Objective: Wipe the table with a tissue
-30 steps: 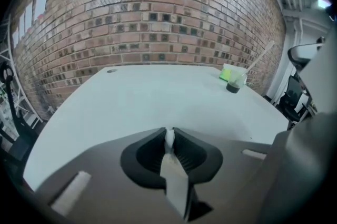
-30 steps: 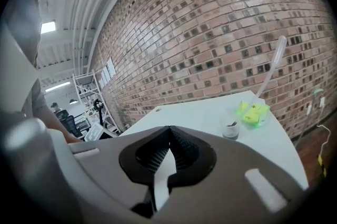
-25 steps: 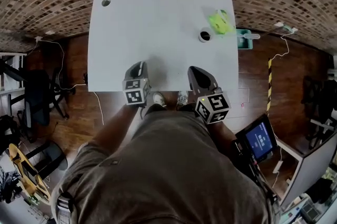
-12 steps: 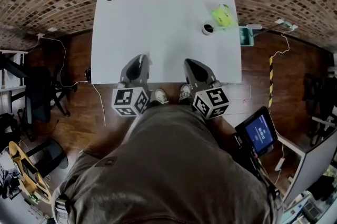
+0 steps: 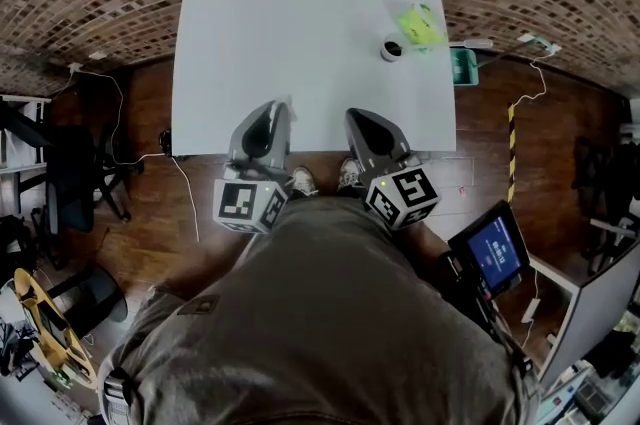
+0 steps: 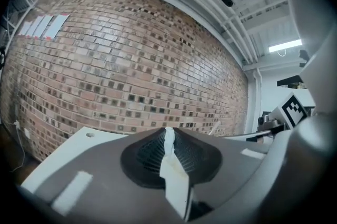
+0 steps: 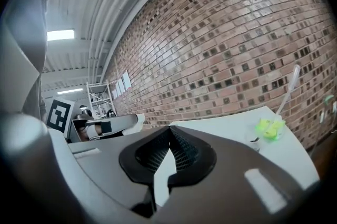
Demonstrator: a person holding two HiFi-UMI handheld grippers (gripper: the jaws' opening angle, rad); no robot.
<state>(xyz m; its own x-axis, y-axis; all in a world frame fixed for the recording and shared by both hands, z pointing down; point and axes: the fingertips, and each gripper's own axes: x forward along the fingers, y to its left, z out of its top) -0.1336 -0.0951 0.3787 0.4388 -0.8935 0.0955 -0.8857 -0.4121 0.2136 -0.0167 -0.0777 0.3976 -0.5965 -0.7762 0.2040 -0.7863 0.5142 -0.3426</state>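
Far right on the white rectangular table [image 5: 300, 43]: small round white cup [image 5: 391, 48], dark inside, just beside a yellow-green packet [image 5: 420, 25]. Near edge: left gripper [image 6: 168, 136] clenched on a white tissue strip [image 6: 172, 175]; right gripper [image 7: 169, 130] closed, empty.

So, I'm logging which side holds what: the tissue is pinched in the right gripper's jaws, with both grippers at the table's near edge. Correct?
Wrong side. The tissue is pinched in the jaws of the left gripper, as the left gripper view shows. The right gripper is shut on nothing. Both grippers are at the near edge of the table.
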